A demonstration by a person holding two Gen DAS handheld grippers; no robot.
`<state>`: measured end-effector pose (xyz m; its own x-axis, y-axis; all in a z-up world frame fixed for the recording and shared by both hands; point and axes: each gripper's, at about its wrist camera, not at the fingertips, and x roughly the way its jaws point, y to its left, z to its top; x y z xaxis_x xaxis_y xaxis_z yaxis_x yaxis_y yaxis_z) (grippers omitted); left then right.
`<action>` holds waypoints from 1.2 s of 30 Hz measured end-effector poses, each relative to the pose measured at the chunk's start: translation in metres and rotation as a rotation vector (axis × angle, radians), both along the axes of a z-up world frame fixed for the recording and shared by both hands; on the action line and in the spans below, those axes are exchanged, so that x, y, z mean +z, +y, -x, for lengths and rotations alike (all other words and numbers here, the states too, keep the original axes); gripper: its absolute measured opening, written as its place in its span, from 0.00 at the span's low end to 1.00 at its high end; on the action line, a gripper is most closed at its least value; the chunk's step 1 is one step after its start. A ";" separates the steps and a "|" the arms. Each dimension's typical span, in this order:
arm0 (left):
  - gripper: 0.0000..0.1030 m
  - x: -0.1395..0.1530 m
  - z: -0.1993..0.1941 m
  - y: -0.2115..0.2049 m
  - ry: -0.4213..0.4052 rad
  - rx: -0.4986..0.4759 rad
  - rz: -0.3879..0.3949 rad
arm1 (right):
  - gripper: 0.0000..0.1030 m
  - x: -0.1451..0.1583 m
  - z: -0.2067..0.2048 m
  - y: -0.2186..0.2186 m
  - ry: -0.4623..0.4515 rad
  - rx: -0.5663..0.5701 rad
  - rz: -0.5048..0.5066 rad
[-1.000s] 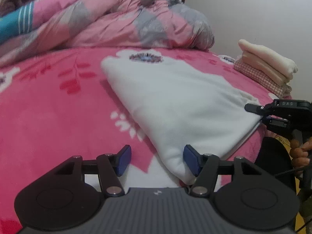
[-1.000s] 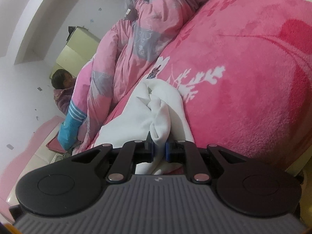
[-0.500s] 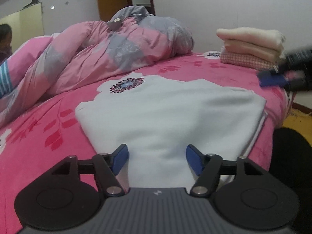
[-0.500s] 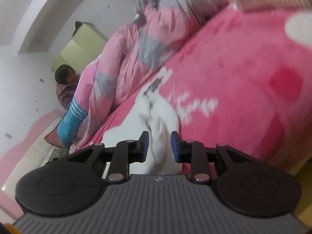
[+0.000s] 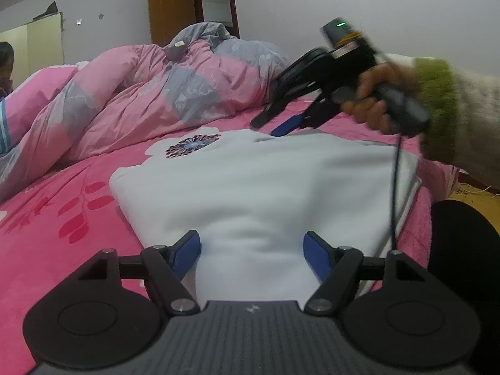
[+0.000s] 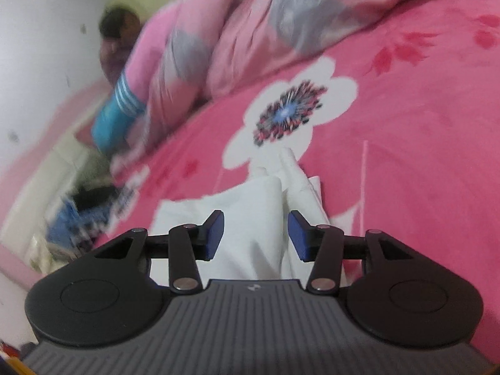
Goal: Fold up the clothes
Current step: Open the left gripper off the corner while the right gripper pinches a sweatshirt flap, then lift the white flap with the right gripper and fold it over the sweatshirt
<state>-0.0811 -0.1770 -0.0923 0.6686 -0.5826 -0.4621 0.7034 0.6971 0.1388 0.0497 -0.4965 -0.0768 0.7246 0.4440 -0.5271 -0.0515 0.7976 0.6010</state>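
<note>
A white folded garment (image 5: 265,181) lies flat on the pink flowered bedspread (image 5: 62,218). My left gripper (image 5: 252,250) stands over its near end. Its jaws are opening, the blue pads wide apart, the cloth below them and not pinched. My right gripper (image 5: 273,125), held by a hand (image 5: 375,100) in a green-cuffed sleeve, hovers at the garment's far edge. In the right wrist view the right gripper (image 6: 256,234) has its jaws opening, and a loose fold of the white garment (image 6: 250,212) lies between the pads without being pressed.
A rumpled pink and grey quilt (image 5: 140,100) is heaped along the far side of the bed. A person (image 5: 6,65) sits at the far left. The bed's edge and the yellow floor (image 5: 478,193) are at the right. A brown door (image 5: 168,9) stands behind.
The right gripper let go of the bunched white cloth and swung across to the garment's far edge. The left gripper opened wider and turned to face along the garment.
</note>
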 end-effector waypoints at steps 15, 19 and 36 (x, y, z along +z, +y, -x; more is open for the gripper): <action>0.75 -0.005 -0.006 0.001 -0.012 -0.028 0.021 | 0.06 0.053 0.064 0.091 -0.357 0.349 0.206; 0.75 -0.005 -0.006 0.002 -0.013 -0.030 0.021 | 0.14 0.057 0.089 0.140 -0.375 0.601 0.418; 0.75 -0.007 -0.005 0.003 -0.022 -0.035 0.026 | 0.27 -0.002 -0.037 0.031 -0.007 0.175 0.253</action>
